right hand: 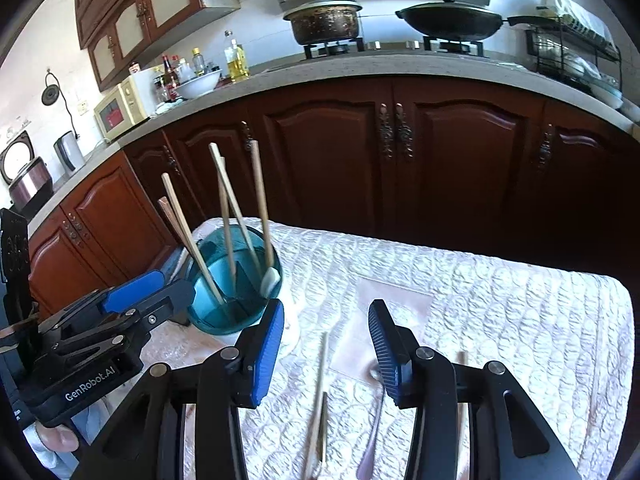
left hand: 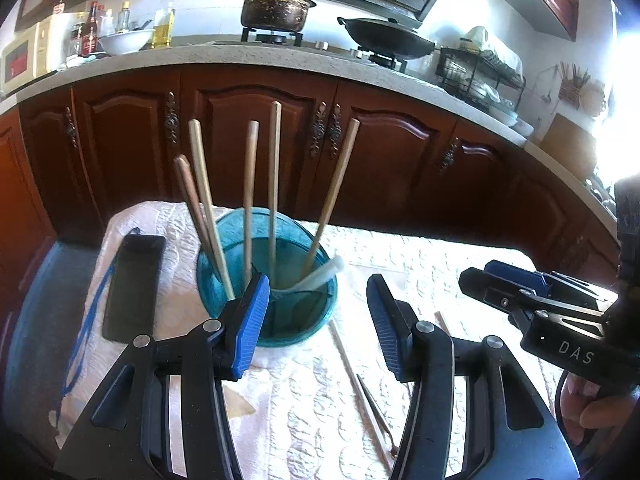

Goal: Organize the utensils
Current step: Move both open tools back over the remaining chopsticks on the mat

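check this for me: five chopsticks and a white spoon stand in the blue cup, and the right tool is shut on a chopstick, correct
Not quite. The right tool is open and holds nothing; the right wrist view shows a chopstick lying on the cloth below its open jaws. The rest holds: five chopsticks and the white spoon stand in the blue cup.

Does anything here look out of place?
Yes: a chopstick and a metal spoon lie loose on the white cloth, while the other chopsticks stand in the blue cup.
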Available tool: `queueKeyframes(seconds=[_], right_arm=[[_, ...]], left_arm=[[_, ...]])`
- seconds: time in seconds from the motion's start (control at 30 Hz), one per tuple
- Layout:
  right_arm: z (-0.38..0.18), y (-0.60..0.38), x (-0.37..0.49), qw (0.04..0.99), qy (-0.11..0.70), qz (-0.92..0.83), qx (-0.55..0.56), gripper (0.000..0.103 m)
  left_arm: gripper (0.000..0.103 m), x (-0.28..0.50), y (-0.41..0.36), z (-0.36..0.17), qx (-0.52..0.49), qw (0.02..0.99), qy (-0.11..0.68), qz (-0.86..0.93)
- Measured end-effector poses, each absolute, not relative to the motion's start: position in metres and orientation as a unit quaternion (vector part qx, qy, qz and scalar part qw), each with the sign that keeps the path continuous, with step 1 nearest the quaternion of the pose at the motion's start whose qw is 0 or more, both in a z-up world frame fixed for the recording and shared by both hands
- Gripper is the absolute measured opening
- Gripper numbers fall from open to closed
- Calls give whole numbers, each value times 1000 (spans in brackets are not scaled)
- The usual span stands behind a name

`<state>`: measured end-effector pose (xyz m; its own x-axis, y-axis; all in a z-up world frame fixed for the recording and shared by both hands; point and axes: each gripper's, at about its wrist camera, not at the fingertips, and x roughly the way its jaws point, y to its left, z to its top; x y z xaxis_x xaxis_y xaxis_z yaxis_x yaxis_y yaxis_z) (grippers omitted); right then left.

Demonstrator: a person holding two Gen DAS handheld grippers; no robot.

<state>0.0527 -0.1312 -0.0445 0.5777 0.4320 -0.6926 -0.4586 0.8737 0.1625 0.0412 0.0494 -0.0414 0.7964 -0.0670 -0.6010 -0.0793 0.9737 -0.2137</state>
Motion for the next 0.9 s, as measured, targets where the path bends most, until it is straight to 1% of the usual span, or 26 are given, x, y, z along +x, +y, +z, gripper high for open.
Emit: queueKeyframes(seconds=[0.2,0.67,0.8,0.9], right_arm=[[-46,-148,49,890,389,235,-12,42],[-69,-193,46,891,412,190,-6,44],[-79,-207,47,890,421,177,1,48],[-86,-215,48,888,428,169,1,49]], left_arm=[[51,43,35,-46,-112,938,329,-12],[51,52,12,-73,-117,919,372,-53],[51,54,9,-82,-120,914,385,-53],[51,56,9,-91,-129,907,398,-56]])
